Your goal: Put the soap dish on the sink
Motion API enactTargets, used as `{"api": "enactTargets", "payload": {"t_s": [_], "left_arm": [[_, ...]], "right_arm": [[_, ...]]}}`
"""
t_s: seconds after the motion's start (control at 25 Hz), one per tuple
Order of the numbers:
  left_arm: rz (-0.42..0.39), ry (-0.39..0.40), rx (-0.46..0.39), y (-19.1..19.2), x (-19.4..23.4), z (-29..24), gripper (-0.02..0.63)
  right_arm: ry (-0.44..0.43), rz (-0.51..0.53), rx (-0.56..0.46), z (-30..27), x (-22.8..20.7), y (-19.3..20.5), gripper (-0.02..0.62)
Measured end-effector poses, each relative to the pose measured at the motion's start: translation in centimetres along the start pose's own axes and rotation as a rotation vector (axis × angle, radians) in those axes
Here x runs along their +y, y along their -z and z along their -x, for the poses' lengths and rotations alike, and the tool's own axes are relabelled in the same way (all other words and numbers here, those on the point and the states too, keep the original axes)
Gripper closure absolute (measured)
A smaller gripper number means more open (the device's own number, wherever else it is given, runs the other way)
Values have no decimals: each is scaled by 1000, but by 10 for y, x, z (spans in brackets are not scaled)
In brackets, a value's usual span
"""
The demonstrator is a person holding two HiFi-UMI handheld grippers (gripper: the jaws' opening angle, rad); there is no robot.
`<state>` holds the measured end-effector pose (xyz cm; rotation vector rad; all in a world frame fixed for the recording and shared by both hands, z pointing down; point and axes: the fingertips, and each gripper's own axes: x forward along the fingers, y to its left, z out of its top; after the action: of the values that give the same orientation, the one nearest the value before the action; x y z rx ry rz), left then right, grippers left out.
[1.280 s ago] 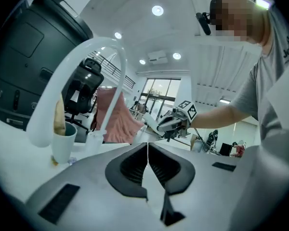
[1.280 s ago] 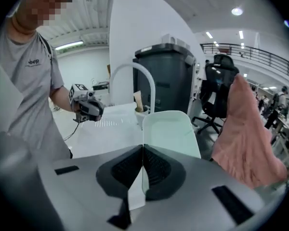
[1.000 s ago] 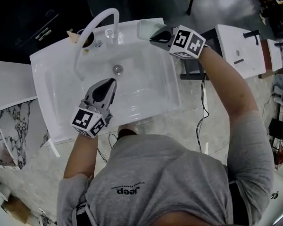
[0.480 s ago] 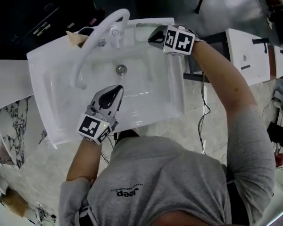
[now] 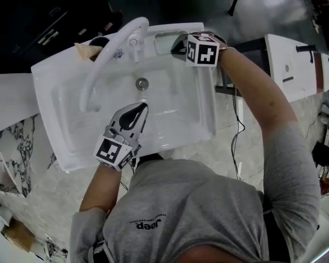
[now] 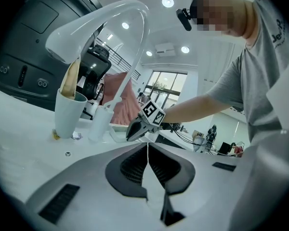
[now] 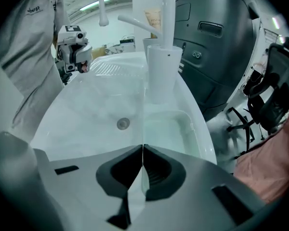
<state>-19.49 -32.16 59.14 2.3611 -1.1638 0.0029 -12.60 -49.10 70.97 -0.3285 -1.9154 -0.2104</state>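
Pinching the soap dish (image 7: 167, 129) rim, the right tool (image 7: 143, 149) overhangs the sink (image 5: 48, 80).

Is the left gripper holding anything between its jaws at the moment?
No, the left gripper has its jaws closed together with nothing between them.

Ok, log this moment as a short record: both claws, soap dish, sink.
left claw: shut, empty, over the basin's front
right claw: shut on the soap dish rim
soap dish: pale, translucent, at the back ledge beside the faucet base
sink: white; cup on the ledge at the faucet's other side
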Motion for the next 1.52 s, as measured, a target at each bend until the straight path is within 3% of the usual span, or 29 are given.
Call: {"api": "enactTargets", "payload": {"t_s": [0.36, 0.88, 1.08, 1.32, 1.52], "left_arm": [[-1, 10, 5, 0, -6, -6, 586], [-27, 39, 3, -13, -21, -16, 586], [-33, 77, 16, -16, -35, -28, 586], [-36, 155, 50, -15, -60, -53, 586], [-68, 284, 91, -17, -103, -87, 586]], "right_arm": [[61, 4, -4, 9, -9, -1, 455], [183, -138, -172, 91, 5, -10, 422], [236, -250, -253, 133, 35, 6, 428], [321, -414, -297, 178, 95, 57, 433], [448, -603, -341, 223, 155, 109, 442]]}}
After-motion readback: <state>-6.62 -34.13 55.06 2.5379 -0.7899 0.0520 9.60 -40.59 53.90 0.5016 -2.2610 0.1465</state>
